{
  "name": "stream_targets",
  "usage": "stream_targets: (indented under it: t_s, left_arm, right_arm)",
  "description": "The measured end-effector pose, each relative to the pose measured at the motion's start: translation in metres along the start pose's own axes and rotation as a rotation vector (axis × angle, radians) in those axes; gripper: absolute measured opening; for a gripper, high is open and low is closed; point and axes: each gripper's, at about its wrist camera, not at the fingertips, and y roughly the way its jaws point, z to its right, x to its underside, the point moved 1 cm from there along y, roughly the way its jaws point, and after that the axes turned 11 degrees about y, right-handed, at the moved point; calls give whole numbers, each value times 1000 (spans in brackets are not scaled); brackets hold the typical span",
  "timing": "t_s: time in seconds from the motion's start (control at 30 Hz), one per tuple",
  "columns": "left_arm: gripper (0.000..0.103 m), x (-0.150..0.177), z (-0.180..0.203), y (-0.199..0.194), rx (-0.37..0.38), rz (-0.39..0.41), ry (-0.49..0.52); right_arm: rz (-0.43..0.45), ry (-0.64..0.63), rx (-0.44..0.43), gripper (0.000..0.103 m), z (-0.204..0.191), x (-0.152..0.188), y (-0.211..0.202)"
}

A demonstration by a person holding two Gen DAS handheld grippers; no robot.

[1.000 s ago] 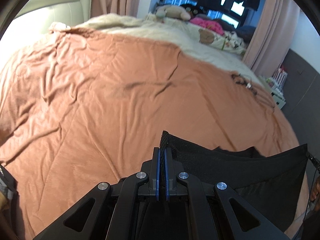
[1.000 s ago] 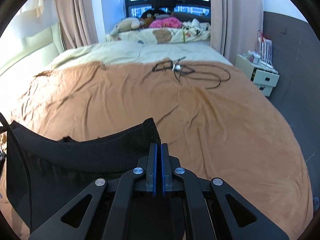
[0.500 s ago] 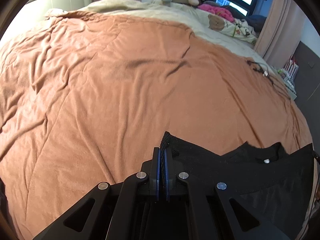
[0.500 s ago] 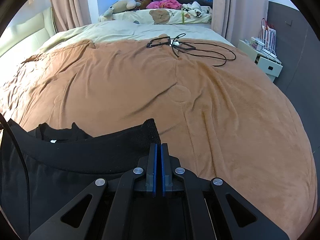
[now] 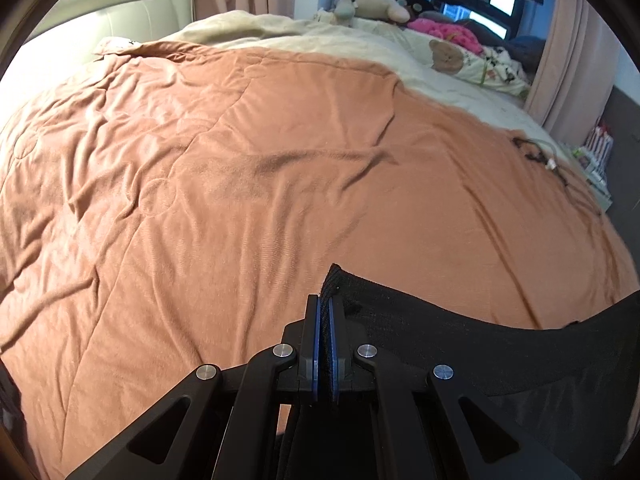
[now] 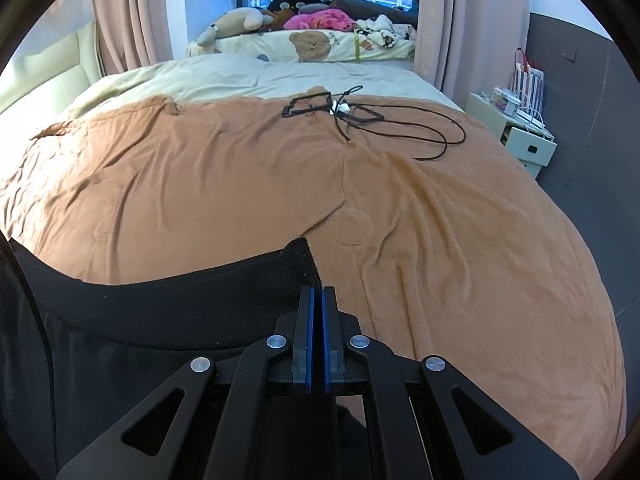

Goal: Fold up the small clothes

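Gripping one corner of the black garment (image 5: pixel 460 344), the left tongs (image 5: pixel 325 320) are pressing their blue-lined fingers (image 5: pixel 316 344) together on the ribbed knit edge, with a tuft of fabric sticking up just past the tips. The right tongs (image 6: pixel 317 312) are clamping the opposite corner of the same ribbed band (image 6: pixel 192 292) in the same way, fingers closed on the cloth. The garment is hanging stretched between the two tongs, its upper edge sagging in a shallow curve; in the left wrist view it is running off to the right, and in the right wrist view it is running off to the left. The lower part of the garment is dropping out of sight below the tongs in both views, so whether it is touching the bed cannot be told.

Beyond the garment, an orange-brown blanket (image 5: pixel 248 184) is covering most of the bed, wrinkled in places. A black cable (image 6: pixel 384 124) is lying in loops on the far part of the blanket. Soft toys (image 6: pixel 236 22) are sitting by the window beyond a cream sheet (image 6: pixel 256 80). A white bedside cabinet (image 6: pixel 524 140) is standing to the right of the bed.
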Motion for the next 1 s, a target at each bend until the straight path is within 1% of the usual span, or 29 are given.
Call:
stream_targets:
  t_s: [0.1,0.17,0.23,0.3,0.33,0.37,0.4,0.43,0.47,0.5,0.53,0.57,0.67,0.73,0.87,1.0]
  left_arm:
    - [3,5,-1,22,-31,-42,-4]
    - [4,12,-3,40,-38,-93,-5]
    - [6,18,1,56,-38,-153,28]
    - [10,20,3,63,-56,-182,75]
    - [16,19,1,62,-55,-182,71]
    - [26,18,-2,59,-51,-178,54]
    - [33,18,-7,54,-48,-171,31]
    - [45,17,-11,49,-51,-163,22]
    - [53,17,-13,44,-56,-153,22]
    - [55,17,-15,39,-60,-144,26]
    - [56,17,-18,34,-64,-139,25]
    - [57,19,-22,27,-59,-134,13]
    - [57,25,-29,14,-34,-131,-14]
    - [57,31,-32,2,-24,-129,-18]
    - [57,43,-34,-22,2,-118,-25]
    - [57,58,-35,-50,26,-101,-33]
  right_arm:
    - [-17,11,13,0,-1,5,18]
    - [-44,17,31,0,0,8,34]
    - [-85,28,51,0,0,11,52]
    - [-120,45,60,2,1,16,66]
    - [-143,49,71,2,1,17,71]
    - [-168,54,81,3,2,18,75]
    - [-179,58,79,9,3,18,76]
    - [-175,61,69,16,3,15,74]
    - [-166,63,64,37,4,14,71]
    - [-153,68,63,62,5,13,67]
    - [-128,79,59,69,7,11,61]
    - [-109,87,52,72,9,11,55]
    - [-115,89,18,72,10,15,40]
    - [-107,70,20,72,9,17,28]
    - [-106,75,-17,72,13,27,3]
    - [-73,67,-12,72,24,41,-30]
